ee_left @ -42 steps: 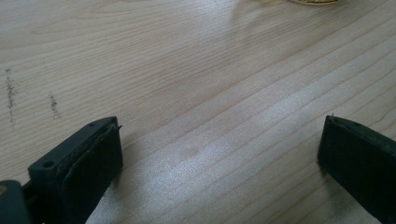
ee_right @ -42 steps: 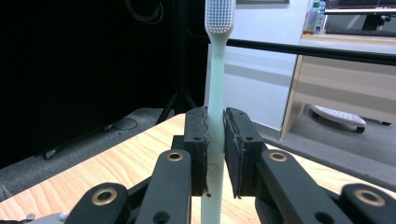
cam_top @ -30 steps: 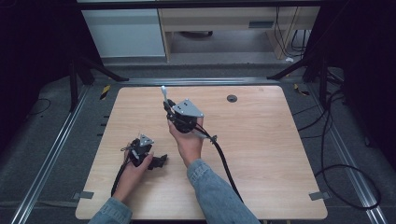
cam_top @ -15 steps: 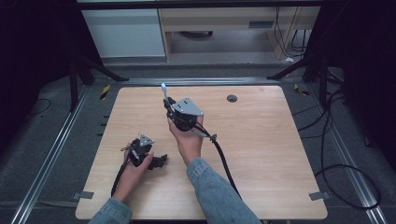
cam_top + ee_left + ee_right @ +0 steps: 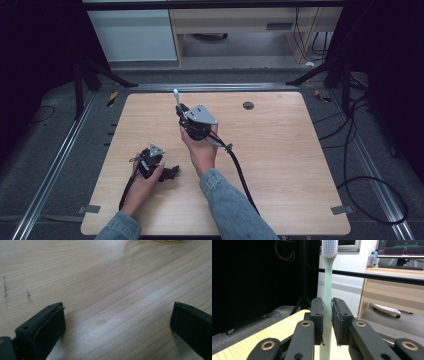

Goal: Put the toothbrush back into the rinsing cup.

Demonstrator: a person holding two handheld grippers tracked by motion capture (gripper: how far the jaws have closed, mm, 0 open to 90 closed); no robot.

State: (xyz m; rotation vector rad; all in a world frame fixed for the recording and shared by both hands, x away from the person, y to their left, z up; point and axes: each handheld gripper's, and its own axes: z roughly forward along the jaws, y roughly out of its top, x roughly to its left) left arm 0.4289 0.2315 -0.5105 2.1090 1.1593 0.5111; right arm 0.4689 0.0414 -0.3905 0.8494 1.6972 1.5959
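Note:
A pale green toothbrush [image 5: 327, 282] with white bristles stands upright between the pads of my right gripper [image 5: 327, 322], which is shut on its handle. From above, the toothbrush [image 5: 176, 97] sticks up and away from that gripper [image 5: 182, 111], held above the middle of the wooden table [image 5: 280, 150]. My left gripper [image 5: 170, 173] rests low on the table near its front left. In the left gripper view its jaws stand wide apart over bare wood, and one black pad [image 5: 53, 323] shows at the left with nothing between the pair.
A small dark round grommet [image 5: 248, 105] sits in the table near its back edge. A black cable [image 5: 240, 172] trails from the right gripper toward the front. Dark stands and cables surround the table; a white cabinet [image 5: 132, 35] stands behind.

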